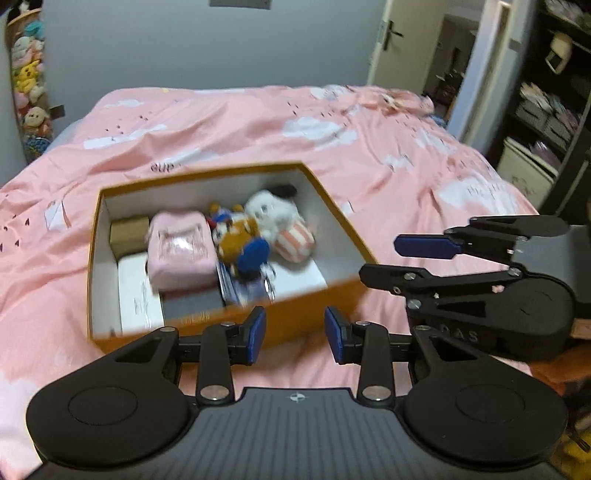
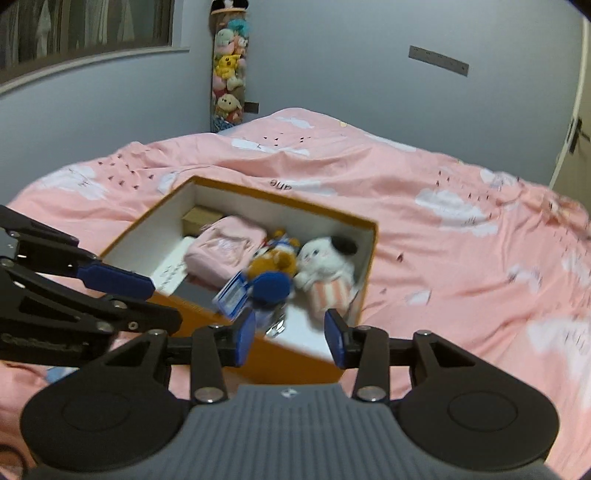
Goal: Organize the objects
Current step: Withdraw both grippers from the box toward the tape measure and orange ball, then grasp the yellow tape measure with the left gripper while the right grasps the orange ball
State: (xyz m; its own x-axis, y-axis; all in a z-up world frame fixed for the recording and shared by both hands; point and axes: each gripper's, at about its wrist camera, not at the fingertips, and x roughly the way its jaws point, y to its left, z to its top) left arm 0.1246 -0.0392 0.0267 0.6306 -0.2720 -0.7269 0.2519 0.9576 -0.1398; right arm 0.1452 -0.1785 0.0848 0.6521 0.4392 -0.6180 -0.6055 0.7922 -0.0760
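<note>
Dim, even indoor light, soft shadows, motion blur smearing the box (image 1: 258, 325) contents, perhaps also the bedspread (image 2: 461, 258), fisheye bending at edges

Walls (image 2: 332, 66): grey-blue
Bed (image 1: 258, 122): pink cloud-print cover
Window (image 2: 85, 26): upper left
Door (image 1: 402, 40): cream, ajar
Shelves (image 1: 546, 110): dark, cluttered

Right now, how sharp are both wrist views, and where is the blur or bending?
Left wrist view: box and plush toys motion-smeared, left gripper crisp, door frame bowed by the fisheye. Right wrist view: box contents and bedspread smeared, dim indoor light.
</note>
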